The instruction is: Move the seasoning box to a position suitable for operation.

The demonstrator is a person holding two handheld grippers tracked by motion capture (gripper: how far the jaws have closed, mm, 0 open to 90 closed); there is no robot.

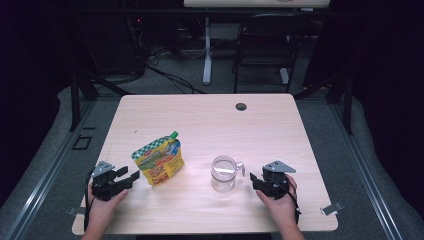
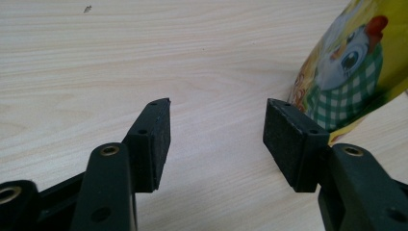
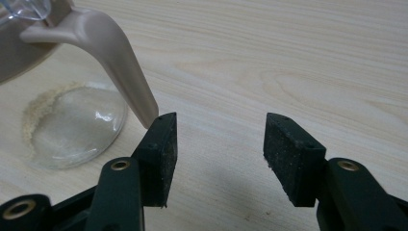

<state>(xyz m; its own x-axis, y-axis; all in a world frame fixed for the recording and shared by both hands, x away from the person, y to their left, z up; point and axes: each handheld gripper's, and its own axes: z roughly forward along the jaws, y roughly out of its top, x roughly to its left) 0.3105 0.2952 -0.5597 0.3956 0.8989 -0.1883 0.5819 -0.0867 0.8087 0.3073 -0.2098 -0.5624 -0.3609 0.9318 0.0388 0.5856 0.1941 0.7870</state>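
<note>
We see a standing snack pouch (image 1: 158,163), yellow with green check and a cartoon chicken, left of the middle of a pale wooden bench (image 1: 210,120). To its right, apart from it, stands a clear glass jar (image 1: 223,173) with a beige handle (image 3: 108,53) pointing toward 3 o'clock. Pouch upright and jar mouth open: we judge them set out for pouring one into the other. Each hand rests low at the near edge, facing its own object, as if ready to reach. The left gripper (image 1: 131,177) sits at 8 o'clock from the pouch, fingers (image 2: 156,142) wide apart with nothing between them. In the left gripper view the pouch (image 2: 351,62) lies beyond the right-hand finger, at 1 o'clock, outside the gap. The right gripper (image 1: 256,181) sits at 4 o'clock from the jar, fingers (image 3: 161,154) likewise spread and empty. The handle's tip hangs just beside the left-hand finger, perhaps touching it; the jar (image 3: 72,122) itself lies at 10 o'clock.
</note>
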